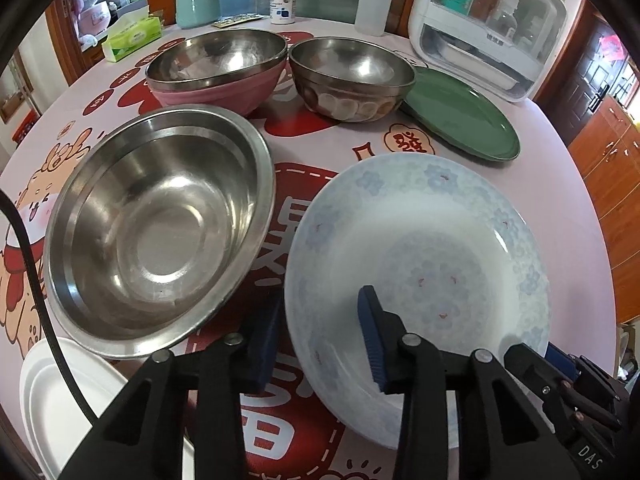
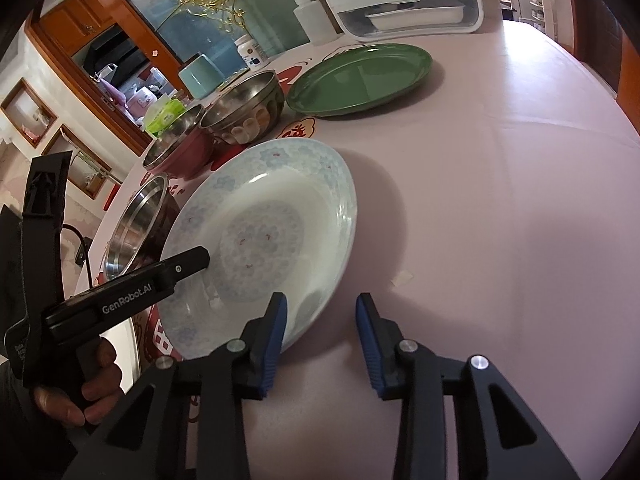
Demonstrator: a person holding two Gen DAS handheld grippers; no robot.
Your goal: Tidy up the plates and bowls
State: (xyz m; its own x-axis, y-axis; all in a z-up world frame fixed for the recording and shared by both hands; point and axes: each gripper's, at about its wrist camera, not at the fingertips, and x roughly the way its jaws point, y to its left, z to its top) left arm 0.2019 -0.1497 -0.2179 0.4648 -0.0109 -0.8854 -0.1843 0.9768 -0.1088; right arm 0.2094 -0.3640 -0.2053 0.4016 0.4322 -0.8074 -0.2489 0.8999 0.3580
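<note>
A white deep plate with a pale blue flower pattern lies on the table in front of both grippers. My left gripper straddles its near-left rim, one blue pad outside the rim and the other over the plate's inside, with a gap showing. My right gripper straddles the near-right rim the same way, its outer pad clear of the edge. A large steel bowl sits left of the plate. Behind are a steel bowl in a pink bowl, another steel bowl and a green plate.
White plates lie at the near left table edge. Along the back stand a tissue box, a teal canister, a pill bottle, a squeeze bottle and a white storage box. A hand holds the left gripper's handle.
</note>
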